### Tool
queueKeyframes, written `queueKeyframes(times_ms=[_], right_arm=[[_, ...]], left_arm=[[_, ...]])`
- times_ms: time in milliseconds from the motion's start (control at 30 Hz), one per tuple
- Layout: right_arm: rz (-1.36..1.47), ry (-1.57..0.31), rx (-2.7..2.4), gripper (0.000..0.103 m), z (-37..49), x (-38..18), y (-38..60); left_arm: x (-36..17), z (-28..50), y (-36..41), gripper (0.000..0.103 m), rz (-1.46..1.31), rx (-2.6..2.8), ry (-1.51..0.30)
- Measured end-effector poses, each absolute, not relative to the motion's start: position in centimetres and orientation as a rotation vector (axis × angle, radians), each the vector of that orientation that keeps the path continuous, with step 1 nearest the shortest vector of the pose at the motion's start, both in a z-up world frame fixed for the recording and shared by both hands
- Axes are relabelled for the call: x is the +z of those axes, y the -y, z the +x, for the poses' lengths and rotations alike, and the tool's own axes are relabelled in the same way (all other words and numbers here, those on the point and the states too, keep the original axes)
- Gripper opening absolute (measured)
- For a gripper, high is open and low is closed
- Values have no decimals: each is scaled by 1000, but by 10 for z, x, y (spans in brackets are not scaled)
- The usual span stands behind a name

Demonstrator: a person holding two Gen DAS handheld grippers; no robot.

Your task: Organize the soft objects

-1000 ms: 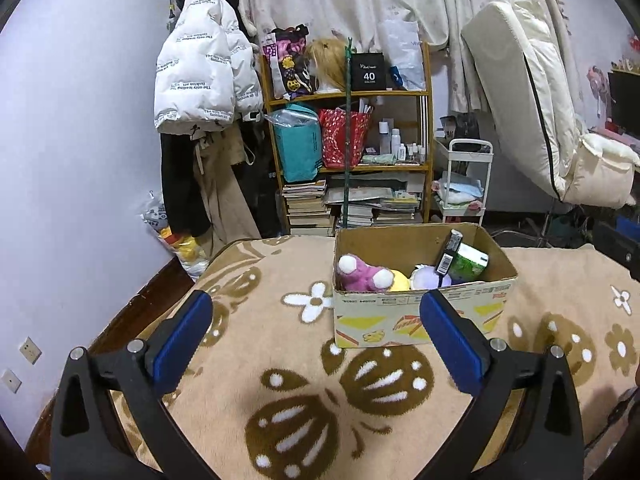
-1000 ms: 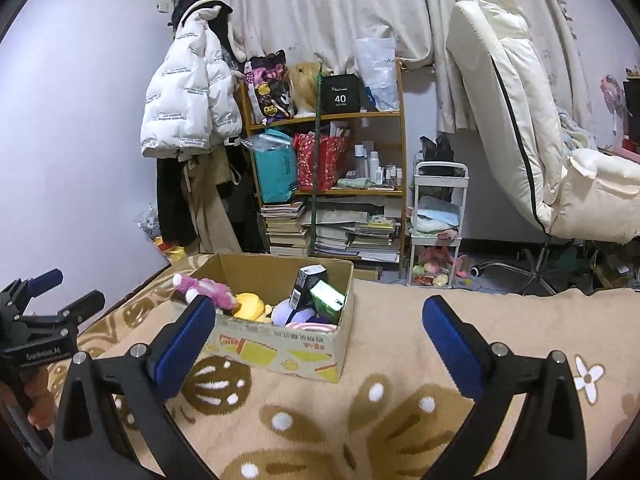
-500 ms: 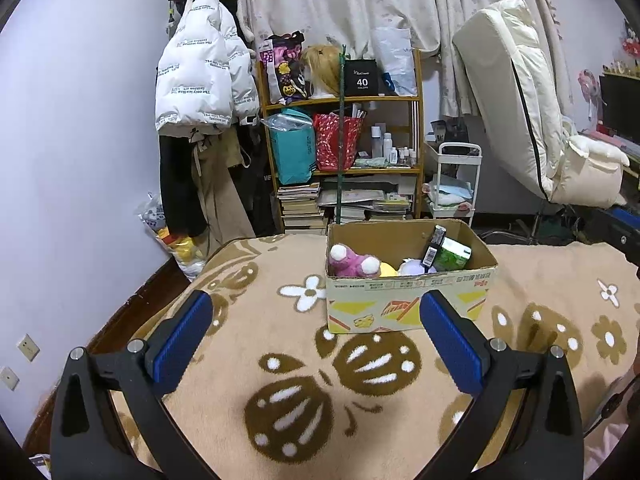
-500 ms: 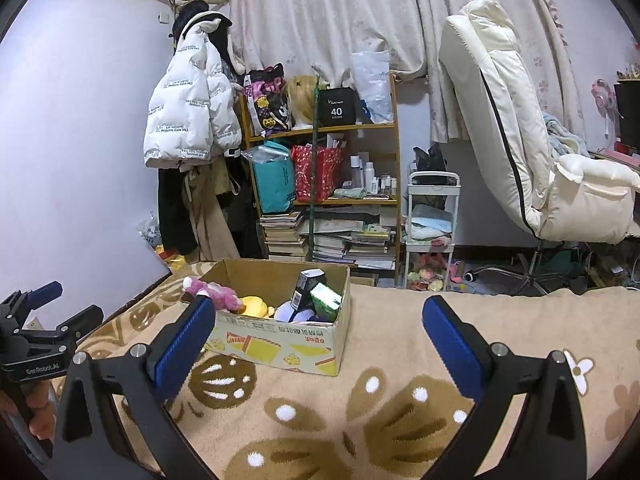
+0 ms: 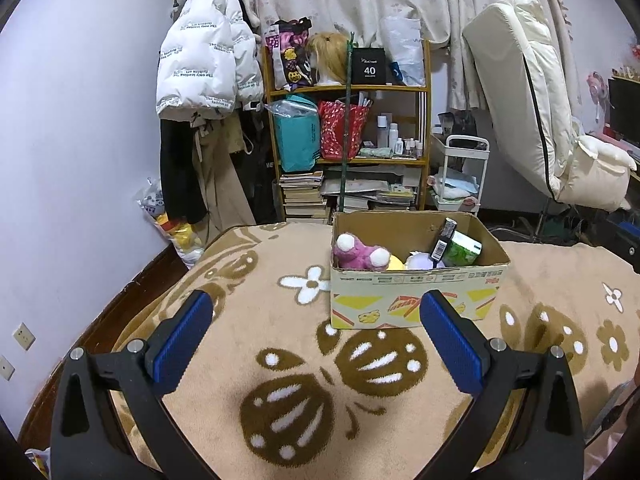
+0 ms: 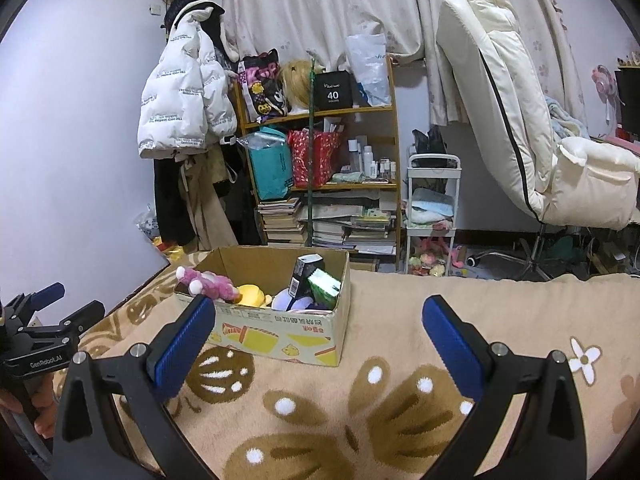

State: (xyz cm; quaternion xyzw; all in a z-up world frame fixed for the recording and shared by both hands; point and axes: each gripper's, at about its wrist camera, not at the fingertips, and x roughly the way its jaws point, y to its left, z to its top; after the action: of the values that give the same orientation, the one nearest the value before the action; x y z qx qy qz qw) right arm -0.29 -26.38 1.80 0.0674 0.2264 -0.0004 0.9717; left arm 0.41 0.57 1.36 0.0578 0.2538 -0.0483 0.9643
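A cardboard box point(image 5: 416, 300) point(image 6: 276, 332) stands on a beige flowered blanket point(image 5: 280, 344). It holds a pink plush toy point(image 5: 358, 254) point(image 6: 210, 284), a yellow plush point(image 6: 252, 295), a pale purple soft thing point(image 6: 290, 302), a green pack point(image 5: 462, 249) and a black carton point(image 6: 302, 276). My left gripper point(image 5: 316, 338) is open and empty, a short way in front of the box. My right gripper point(image 6: 320, 344) is open and empty, to the right of the box. The left gripper also shows at the left edge of the right wrist view point(image 6: 44, 320).
Behind the bed stand a cluttered wooden shelf point(image 5: 352, 132), a white puffer jacket on a rack point(image 5: 200, 68), a small white trolley point(image 6: 432, 208) and a cream reclining chair point(image 6: 520, 120). The bed's dark wooden edge point(image 5: 132, 292) runs along the left.
Both grippers have drawn back and risen a little from the box, which looks smaller and farther. Both stay open and empty.
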Motion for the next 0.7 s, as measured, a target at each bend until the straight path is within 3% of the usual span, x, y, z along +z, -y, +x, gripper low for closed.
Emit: queueKeyframes(times_ms=[700], right_arm=[[137,-472,-3,103,2,11,261]], left_arm=[[10,6,-3,102,123,-92,-519]])
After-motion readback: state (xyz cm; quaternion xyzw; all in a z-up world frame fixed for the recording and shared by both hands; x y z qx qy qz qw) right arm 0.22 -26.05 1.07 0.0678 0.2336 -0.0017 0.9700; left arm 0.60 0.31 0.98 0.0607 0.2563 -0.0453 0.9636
